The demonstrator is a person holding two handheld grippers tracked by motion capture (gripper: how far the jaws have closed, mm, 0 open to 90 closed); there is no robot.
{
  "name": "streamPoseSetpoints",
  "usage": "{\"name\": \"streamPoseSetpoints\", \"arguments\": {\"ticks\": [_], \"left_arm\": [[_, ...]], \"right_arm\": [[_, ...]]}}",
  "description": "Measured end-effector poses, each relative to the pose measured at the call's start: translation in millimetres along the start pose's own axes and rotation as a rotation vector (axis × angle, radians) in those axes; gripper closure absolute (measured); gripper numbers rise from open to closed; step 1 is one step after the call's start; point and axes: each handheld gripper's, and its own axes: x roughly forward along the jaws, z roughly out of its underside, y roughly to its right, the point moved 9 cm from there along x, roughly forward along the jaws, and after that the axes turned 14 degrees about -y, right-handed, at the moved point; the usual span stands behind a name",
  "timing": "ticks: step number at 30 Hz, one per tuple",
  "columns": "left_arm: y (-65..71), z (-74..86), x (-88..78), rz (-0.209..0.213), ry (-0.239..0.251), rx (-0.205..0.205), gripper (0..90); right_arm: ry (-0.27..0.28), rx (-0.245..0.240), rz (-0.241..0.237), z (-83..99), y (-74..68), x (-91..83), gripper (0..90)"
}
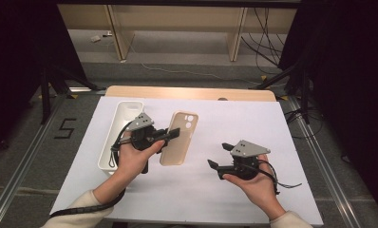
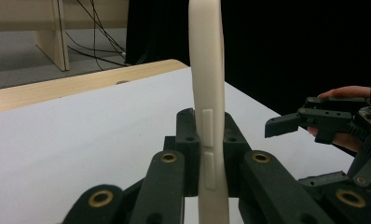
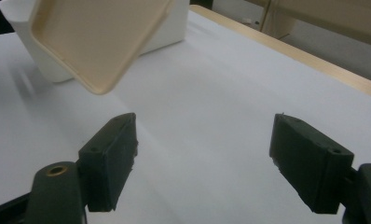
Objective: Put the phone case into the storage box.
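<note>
The beige phone case (image 1: 178,138), camera cutout at its far end, hangs above the white table sheet (image 1: 272,133), pinched at its edge.

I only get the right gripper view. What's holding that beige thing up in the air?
Observer: The left hand-held gripper is holding it. Its jaws are shut on one long side edge.
Operator: Is it a lid?
Observer: No, it's a phone case. The high view shows the camera cutout at its far end.
Operator: And the white box behind it?
Observer: That's a long, narrow white tray. It lies left of the case and stretches away from the person.
</note>
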Motion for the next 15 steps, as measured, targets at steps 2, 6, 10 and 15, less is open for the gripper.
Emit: {"name": "streamPoseSetpoints", "arguments": {"ticks": [2,6,10,15], "left_arm": [[-0.7,-0.2,-1.6,-0.001,0.002,-0.001,82.1],[-3.4,-0.6,-4.9,-0.007,0.005,-0.003,82.1],[-4.8,-1.2,-7.7,-0.009,0.012,-0.009,82.1],[-6.7,-2.3,-11.9,-0.014,0.017,-0.006,82.2]], "right_arm": [[-0.008,0.005,0.005,2.1,2.6,-1.8,24.4],[0.010,0.022,0.026,4.9,8.1,-4.1,23.9],[0.008,0.034,0.022,7.0,9.9,-6.7,23.5],[0.016,0.056,0.038,10.8,15.8,-11.2,23.1]]}}
